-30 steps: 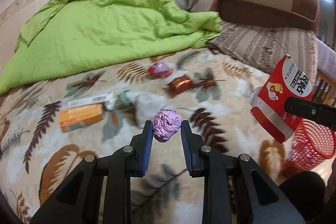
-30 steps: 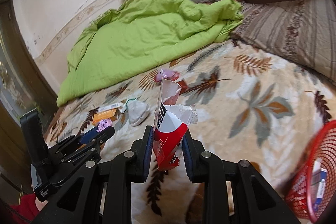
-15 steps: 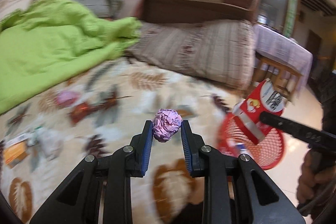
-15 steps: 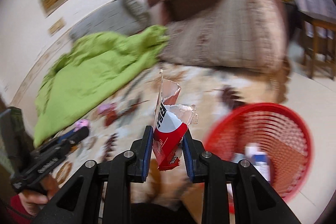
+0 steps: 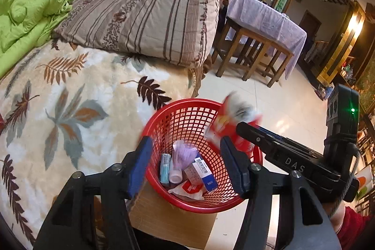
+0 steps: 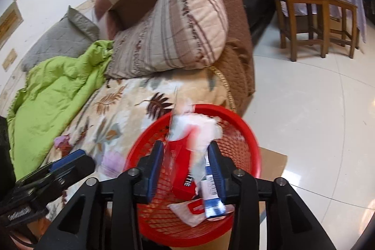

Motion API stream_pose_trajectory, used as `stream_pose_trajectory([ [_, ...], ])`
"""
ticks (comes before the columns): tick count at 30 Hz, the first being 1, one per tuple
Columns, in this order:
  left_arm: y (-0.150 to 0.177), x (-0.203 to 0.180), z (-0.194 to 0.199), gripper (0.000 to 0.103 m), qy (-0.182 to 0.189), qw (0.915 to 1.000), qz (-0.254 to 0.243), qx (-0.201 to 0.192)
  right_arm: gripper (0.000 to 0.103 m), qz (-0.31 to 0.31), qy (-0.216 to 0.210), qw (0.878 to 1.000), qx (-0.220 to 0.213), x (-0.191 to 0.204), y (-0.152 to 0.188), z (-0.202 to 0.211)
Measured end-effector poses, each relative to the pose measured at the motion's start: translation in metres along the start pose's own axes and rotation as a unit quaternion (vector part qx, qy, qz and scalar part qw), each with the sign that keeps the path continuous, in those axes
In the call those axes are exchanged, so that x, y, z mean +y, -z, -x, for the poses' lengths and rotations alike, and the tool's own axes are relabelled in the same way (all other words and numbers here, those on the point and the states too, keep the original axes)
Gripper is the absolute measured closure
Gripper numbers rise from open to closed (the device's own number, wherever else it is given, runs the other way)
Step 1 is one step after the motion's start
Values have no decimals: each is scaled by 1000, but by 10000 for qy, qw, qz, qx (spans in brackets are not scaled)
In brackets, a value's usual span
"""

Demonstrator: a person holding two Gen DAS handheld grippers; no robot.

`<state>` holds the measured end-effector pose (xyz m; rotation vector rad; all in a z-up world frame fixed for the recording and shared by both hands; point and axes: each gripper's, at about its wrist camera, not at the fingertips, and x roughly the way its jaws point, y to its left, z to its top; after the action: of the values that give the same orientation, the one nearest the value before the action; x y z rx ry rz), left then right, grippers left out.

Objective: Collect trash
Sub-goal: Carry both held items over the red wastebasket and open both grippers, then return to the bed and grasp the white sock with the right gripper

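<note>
The red mesh basket [image 5: 187, 102] stands beside the bed, right under both grippers. My left gripper [image 5: 187, 165] is open above it, jaws wide apart. The purple paper ball [image 5: 184, 152] is a blur between them, dropping among the trash inside. My right gripper [image 6: 186, 171] is open over the same basket [image 6: 248, 132]. The torn red-and-white packet [image 6: 185, 156] is blurred and loose between its fingers. In the left wrist view the right gripper [image 5: 241, 130] reaches in from the right with the packet [image 5: 232, 121] at its tip.
The basket holds a blue-and-white box [image 5: 206, 173], a small tube [image 5: 164, 168] and wrappers, and sits on cardboard [image 5: 171, 222]. A striped pillow [image 5: 145, 18] and green quilt [image 5: 25, 18] lie on the leaf-print bed. Wooden stools under a lilac cloth [image 5: 264, 18] stand on the tiled floor.
Both grippers swung from the bed to above the red basket and opened. The purple ball and the red packet have left their grip and are falling.
</note>
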<state>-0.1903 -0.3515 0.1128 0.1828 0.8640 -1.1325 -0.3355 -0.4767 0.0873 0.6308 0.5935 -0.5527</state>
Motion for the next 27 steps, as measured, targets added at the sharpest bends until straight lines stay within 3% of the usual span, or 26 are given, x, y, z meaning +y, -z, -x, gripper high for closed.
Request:
stream_pose_trajectory([
  [6, 6, 35, 28, 44, -297, 9986, 388, -215, 60, 70, -86, 9999, -66, 7, 1, -1],
  [14, 29, 94, 83, 43, -910, 9915, 805, -464, 60, 694, -736, 9948, 141, 73, 12, -12],
  [21, 60, 142, 133, 43, -1388, 9820, 1101, -656, 59, 1379, -1296, 9812, 369, 144, 27, -22],
  [27, 97, 190, 184, 42, -1828, 9677, 1507, -861, 54, 1944, -1776, 9626, 635, 207, 39, -28],
])
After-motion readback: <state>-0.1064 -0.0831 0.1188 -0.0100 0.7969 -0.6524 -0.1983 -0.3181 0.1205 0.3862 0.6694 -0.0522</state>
